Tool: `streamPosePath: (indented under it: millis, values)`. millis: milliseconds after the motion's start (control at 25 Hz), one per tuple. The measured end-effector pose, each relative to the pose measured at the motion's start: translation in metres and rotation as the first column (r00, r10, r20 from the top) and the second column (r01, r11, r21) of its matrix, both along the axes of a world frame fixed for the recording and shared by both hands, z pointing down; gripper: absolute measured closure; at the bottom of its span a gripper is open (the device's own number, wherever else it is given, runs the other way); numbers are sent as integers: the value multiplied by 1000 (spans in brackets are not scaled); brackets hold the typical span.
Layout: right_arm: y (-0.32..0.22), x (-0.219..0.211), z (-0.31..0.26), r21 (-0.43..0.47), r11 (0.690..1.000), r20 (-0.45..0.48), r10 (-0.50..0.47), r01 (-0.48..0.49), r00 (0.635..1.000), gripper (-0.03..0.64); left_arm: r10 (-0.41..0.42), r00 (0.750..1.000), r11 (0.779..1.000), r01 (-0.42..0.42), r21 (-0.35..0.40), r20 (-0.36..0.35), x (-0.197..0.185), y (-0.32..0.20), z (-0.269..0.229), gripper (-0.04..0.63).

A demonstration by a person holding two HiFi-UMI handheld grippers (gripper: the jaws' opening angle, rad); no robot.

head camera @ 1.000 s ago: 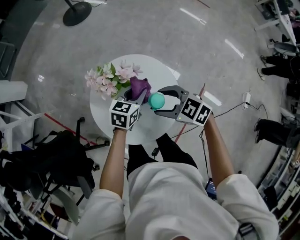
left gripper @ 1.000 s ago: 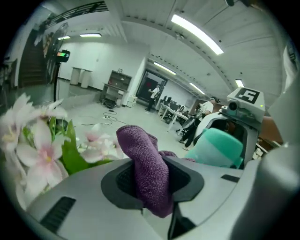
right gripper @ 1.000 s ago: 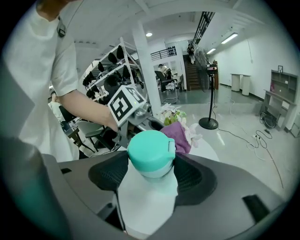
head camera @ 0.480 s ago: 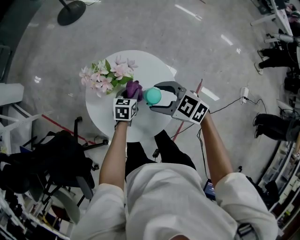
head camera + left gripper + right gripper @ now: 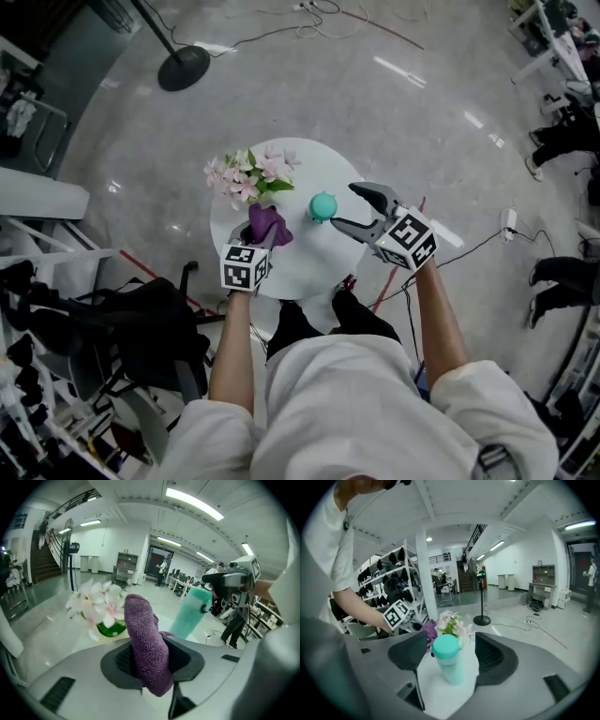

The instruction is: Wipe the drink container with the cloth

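We are finding the drink container (image 5: 322,205) standing upright on the round white surface (image 5: 309,264), right of centre. The right gripper (image 5: 350,207) is opening. In the right gripper view its pads (image 5: 410,651) are standing wide with the container between them and a gap on each side, so nothing is being gripped. In the head view the container is sitting just left of those jaw tips, apart from them.

The left gripper (image 5: 150,663) is clamping the purple cloth (image 5: 146,651), which is rising in a tall fold from its jaws. The pinched end is hidden inside the gripper body. The cloth is sitting near and left of the container, not touching it.

The flowers (image 5: 248,173) are standing at the far left of the surface. In the left gripper view the cloth is partly screening their green vase (image 5: 110,629), and the gripper body is cutting off the container's base.
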State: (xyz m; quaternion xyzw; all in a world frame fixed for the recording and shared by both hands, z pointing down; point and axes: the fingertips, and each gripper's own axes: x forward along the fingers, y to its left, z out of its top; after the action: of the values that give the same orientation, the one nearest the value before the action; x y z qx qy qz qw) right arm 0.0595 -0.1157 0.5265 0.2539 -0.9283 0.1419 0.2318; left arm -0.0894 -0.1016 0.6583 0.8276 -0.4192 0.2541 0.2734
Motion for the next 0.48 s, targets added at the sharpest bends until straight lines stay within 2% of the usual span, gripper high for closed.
streamPosePath:
  millis: [120,200,320,480]
  values:
    - [-10,16,-34,64,991,31,117,-118,993,372,-24,1000,994,22,106,13,-21,2,-56,460]
    - [-21,23,-53,139,977,-3,163,-161,987,430,-46,998,979,38,202,35,-36,-7,-99,460]
    - [-36,24,-88,244,949,-38,212,-197,976,504,-70,997,937,51,344,43,-48,-28,-167,460]
    - [-42,17,-147,358,899,7,267,-252,964,601,-78,996,862,45,505,44,-47,-46,-255,460]
